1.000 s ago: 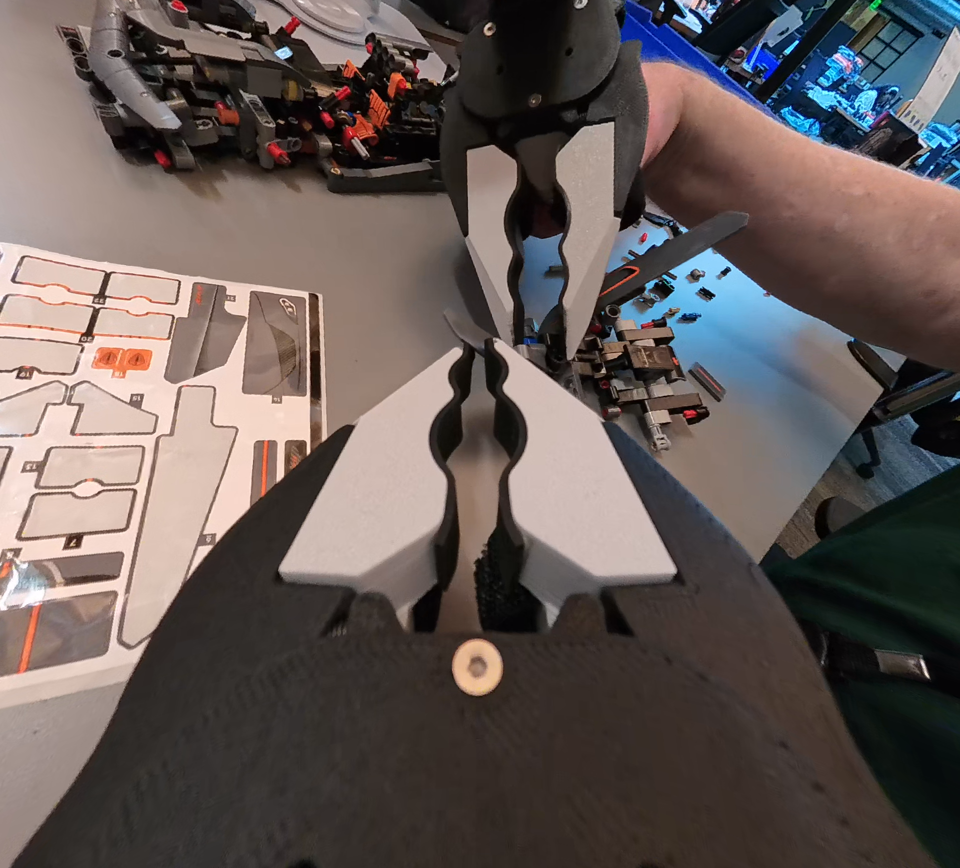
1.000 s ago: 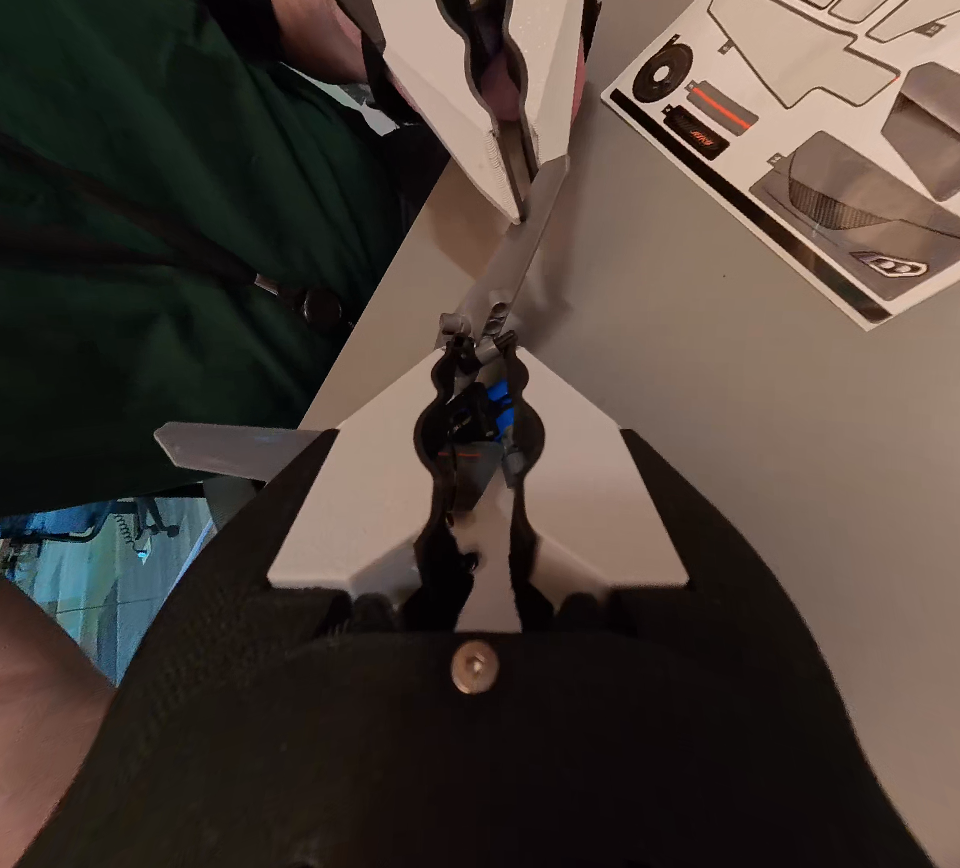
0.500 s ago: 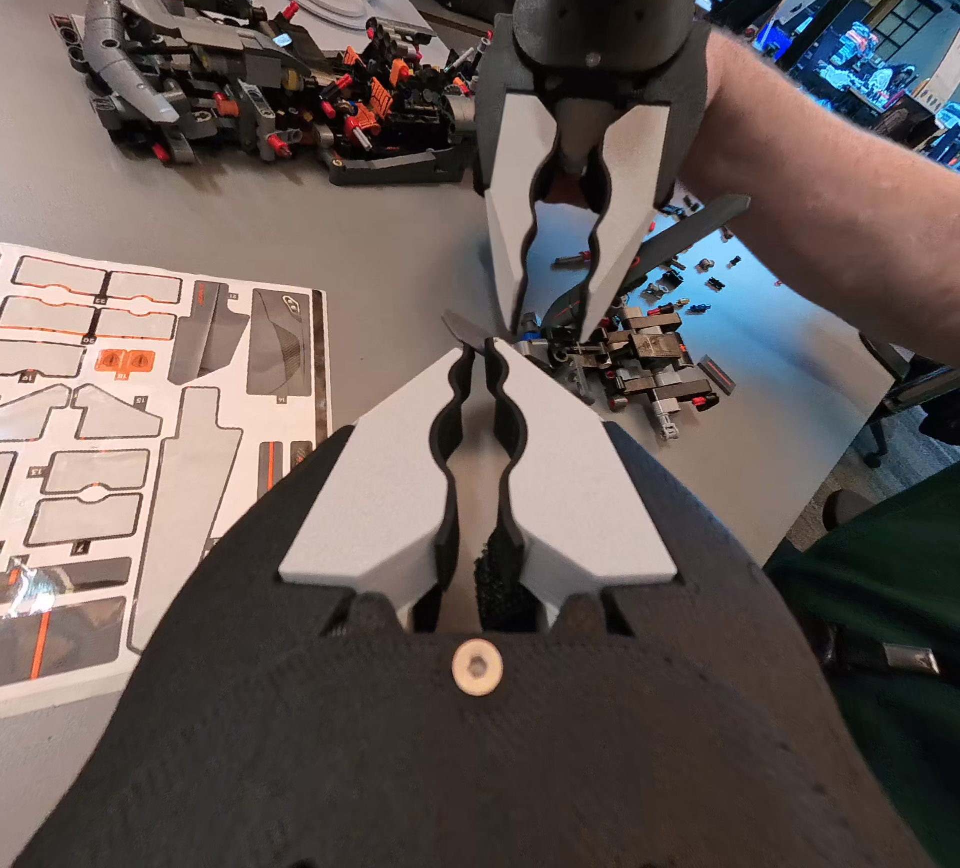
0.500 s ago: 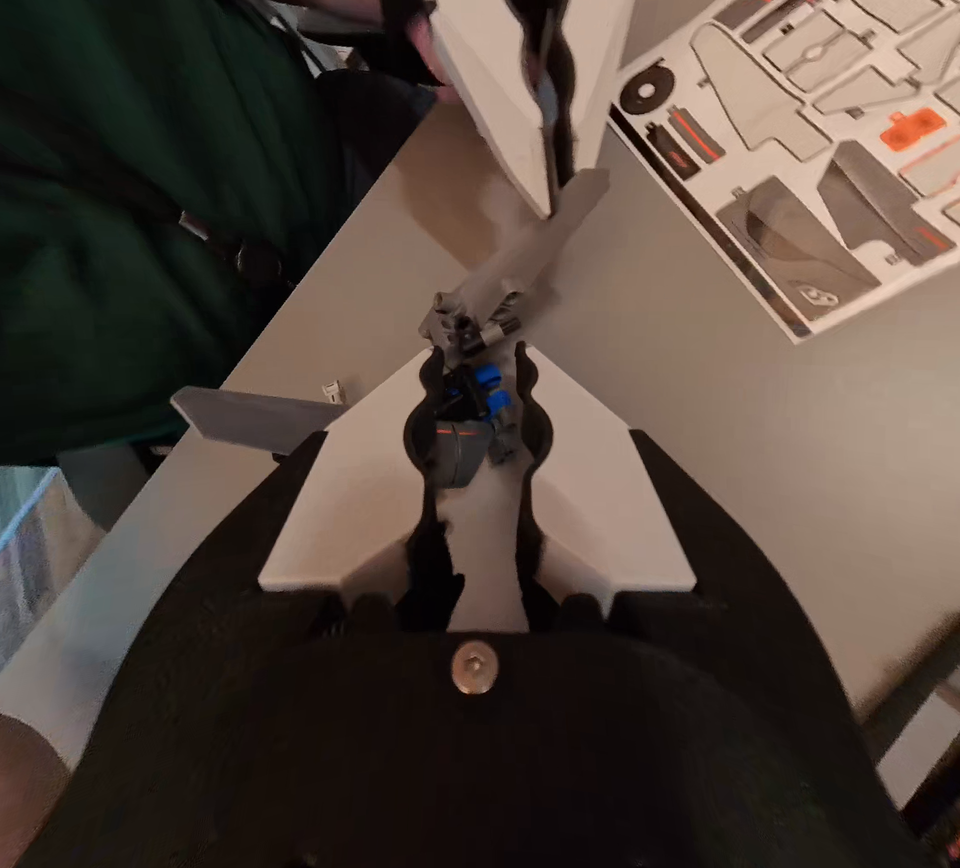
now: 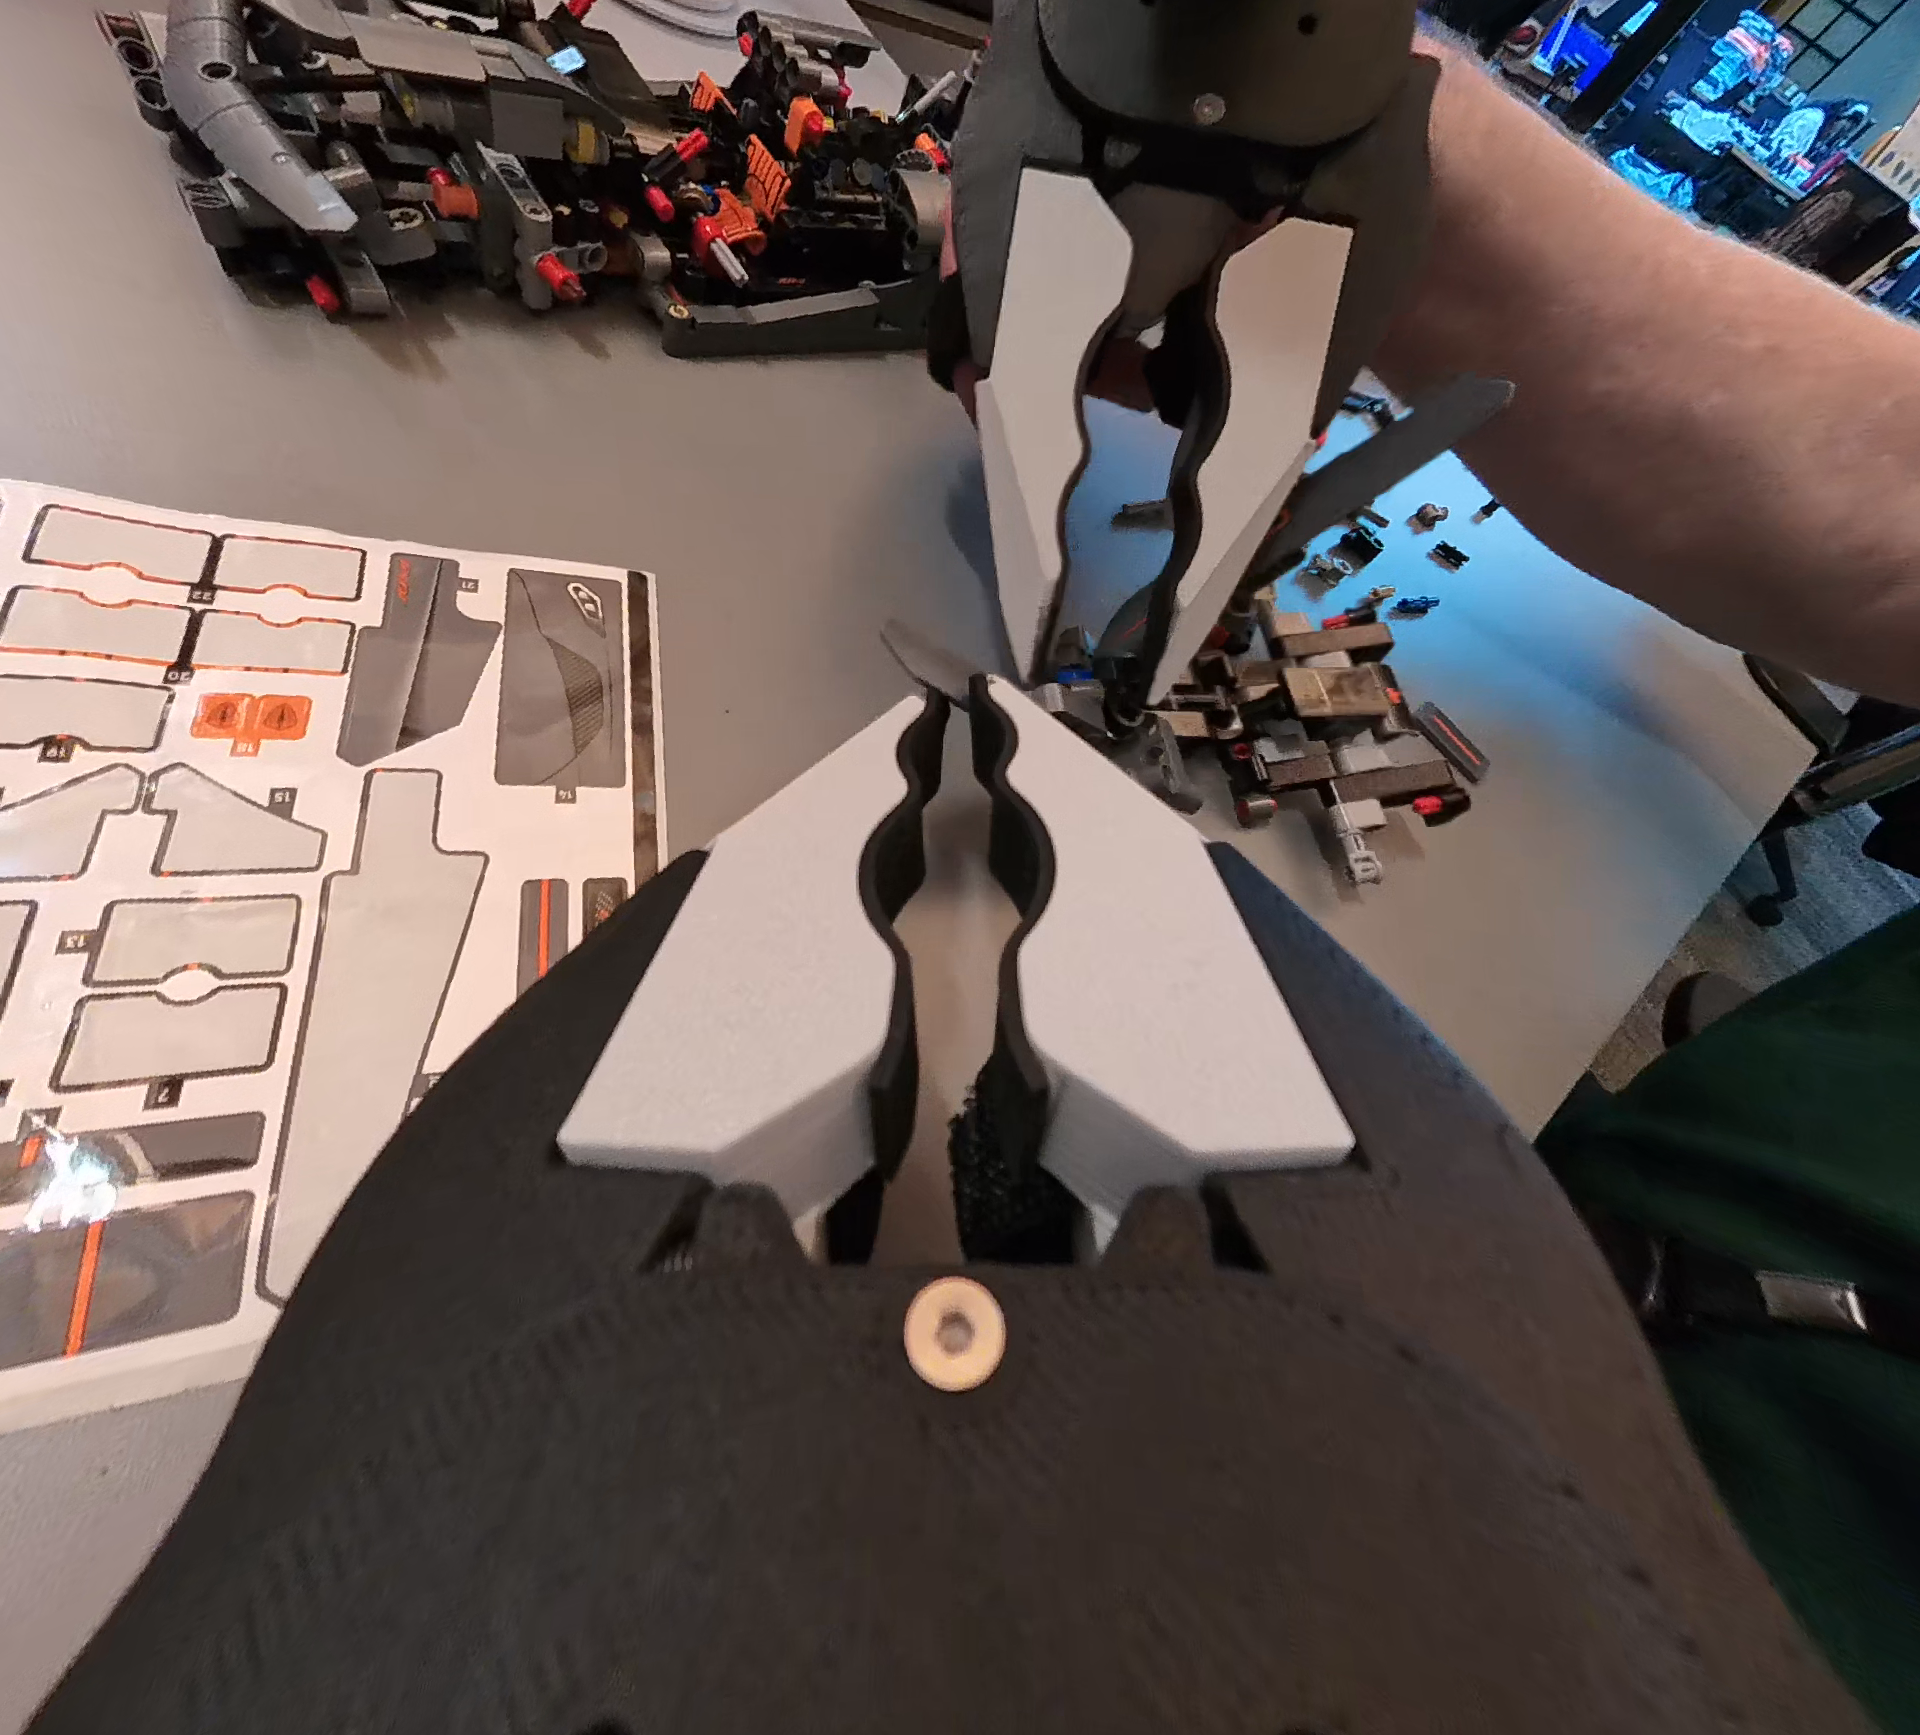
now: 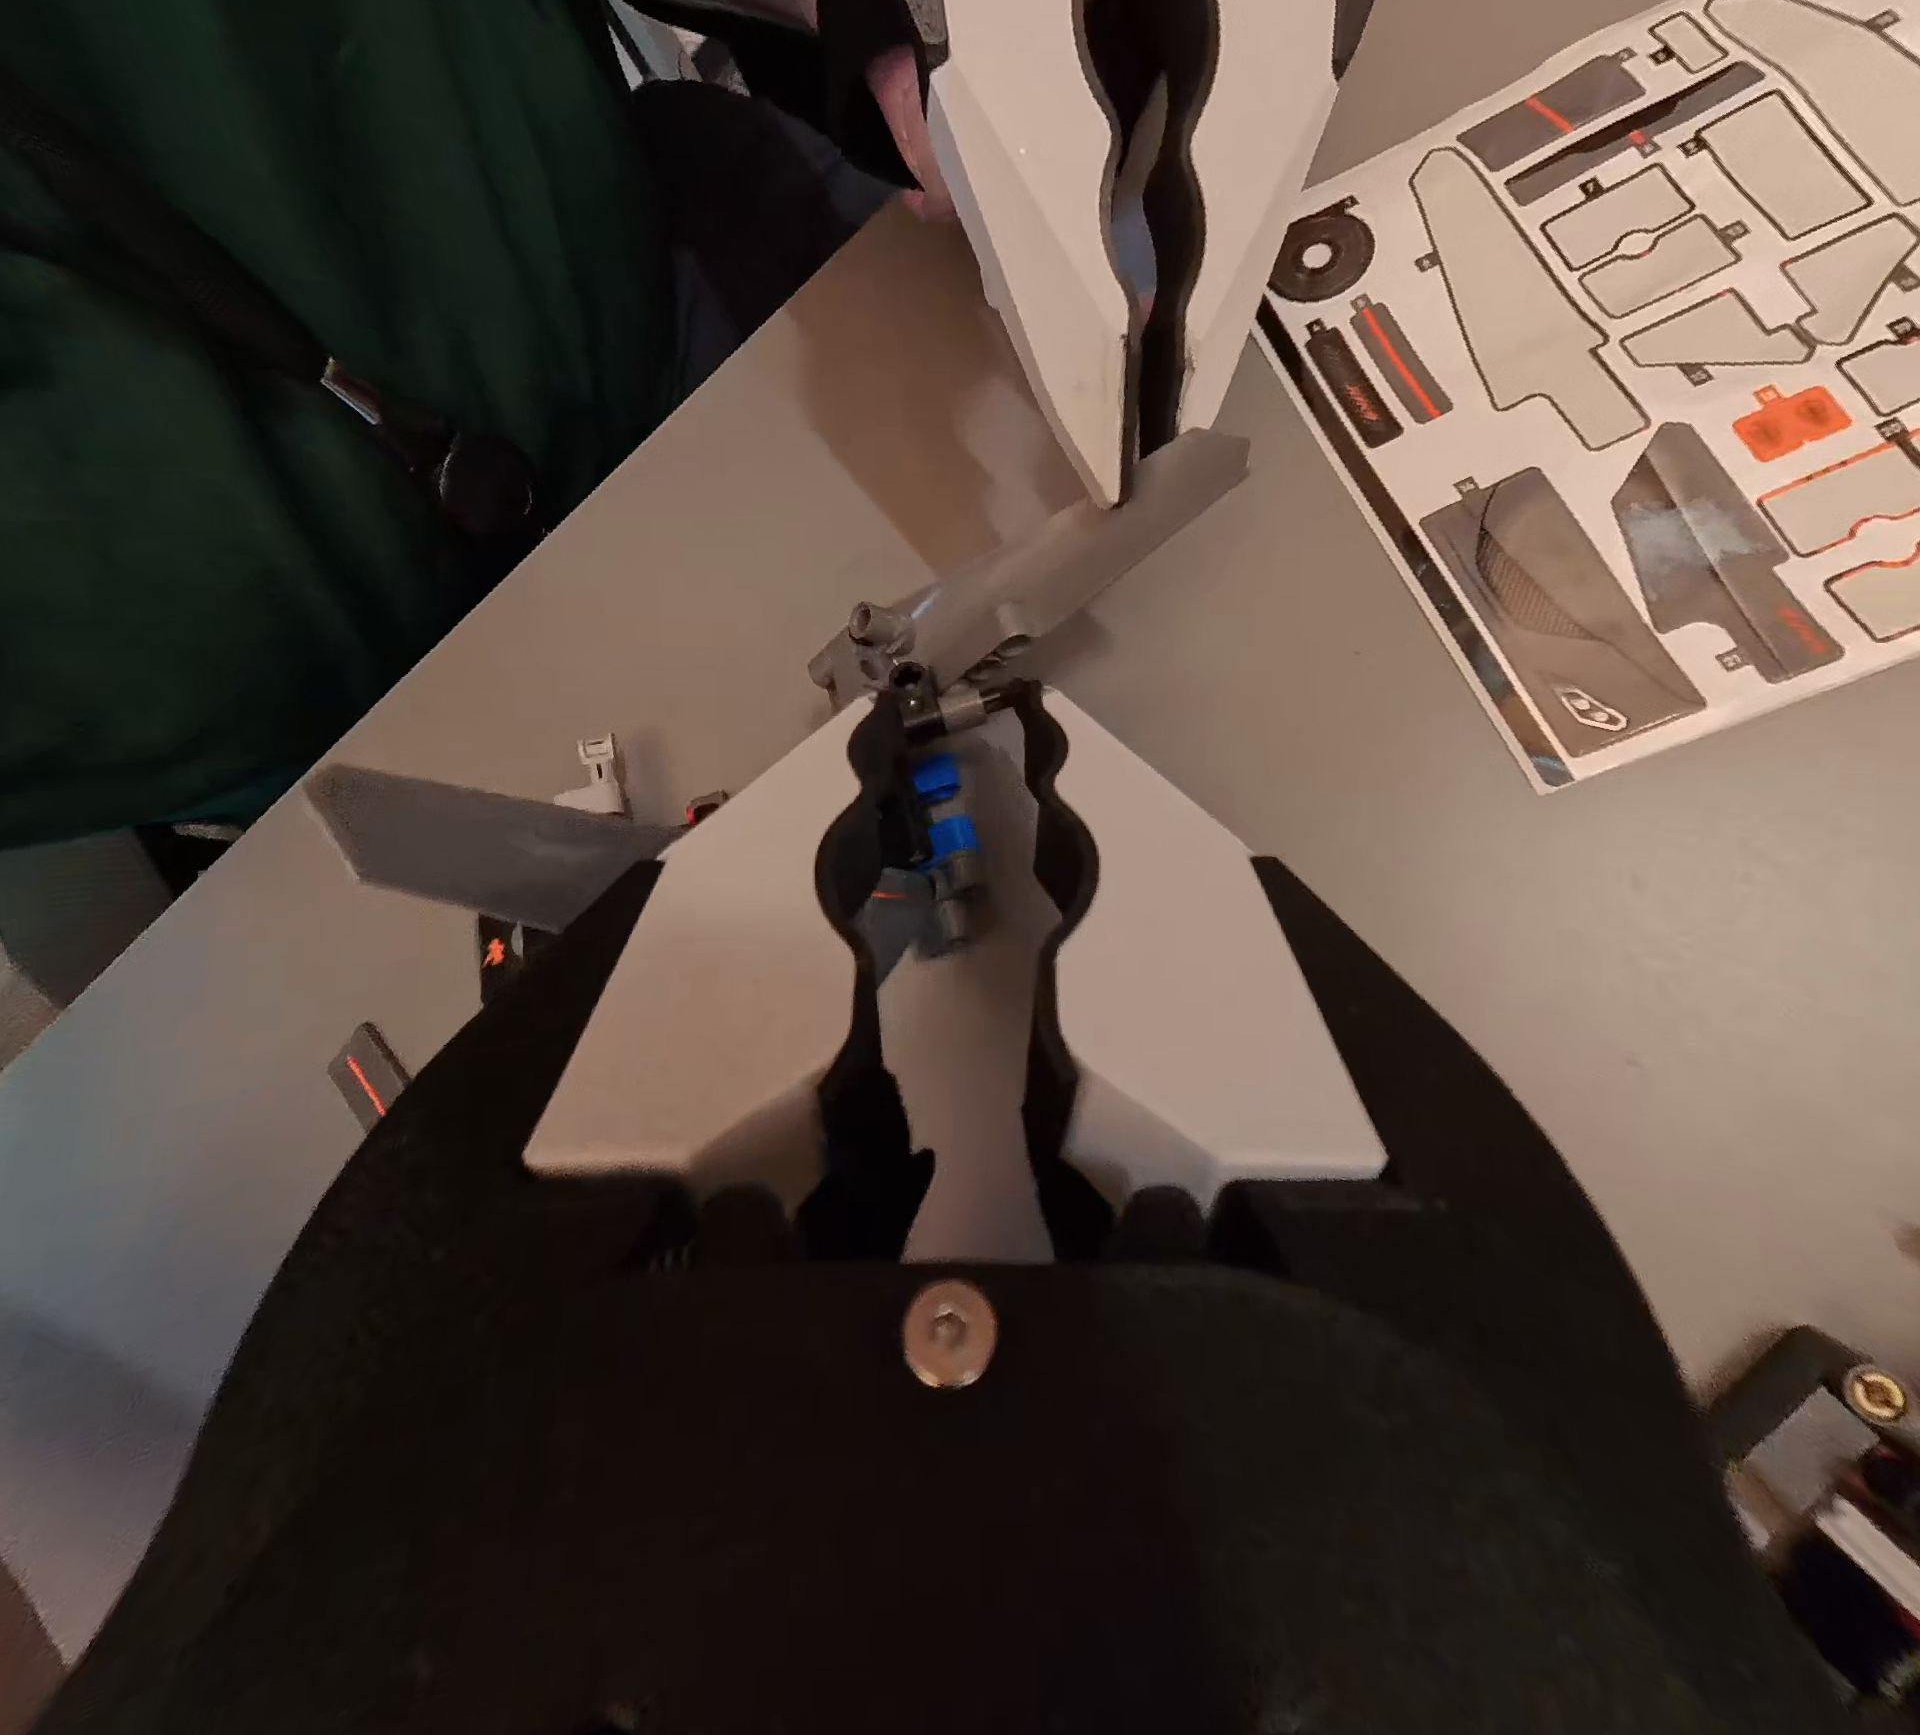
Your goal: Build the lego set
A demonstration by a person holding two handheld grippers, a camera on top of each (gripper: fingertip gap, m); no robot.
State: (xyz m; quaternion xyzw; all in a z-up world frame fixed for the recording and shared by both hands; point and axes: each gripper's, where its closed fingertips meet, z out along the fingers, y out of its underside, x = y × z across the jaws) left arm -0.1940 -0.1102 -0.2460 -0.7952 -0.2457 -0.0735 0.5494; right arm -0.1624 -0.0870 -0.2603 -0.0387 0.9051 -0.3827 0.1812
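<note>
Grey table (image 6: 1455, 958) edge beside left claw (image 6: 1148, 459), panel (image 6: 1070, 558)

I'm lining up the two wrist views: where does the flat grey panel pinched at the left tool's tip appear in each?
Left wrist view: grey panel pokes past the left tool, centre.
Right wrist view: upper centre, below the left tool.
Shared landmark: sticker sheet.

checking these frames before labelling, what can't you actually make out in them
- Left wrist view: the grey panel is mostly hidden behind the left gripper.
- Right wrist view: how the small assembly is gripped, deep in the right gripper.
- Left wrist view: the loose parts are too small to identify.
</note>
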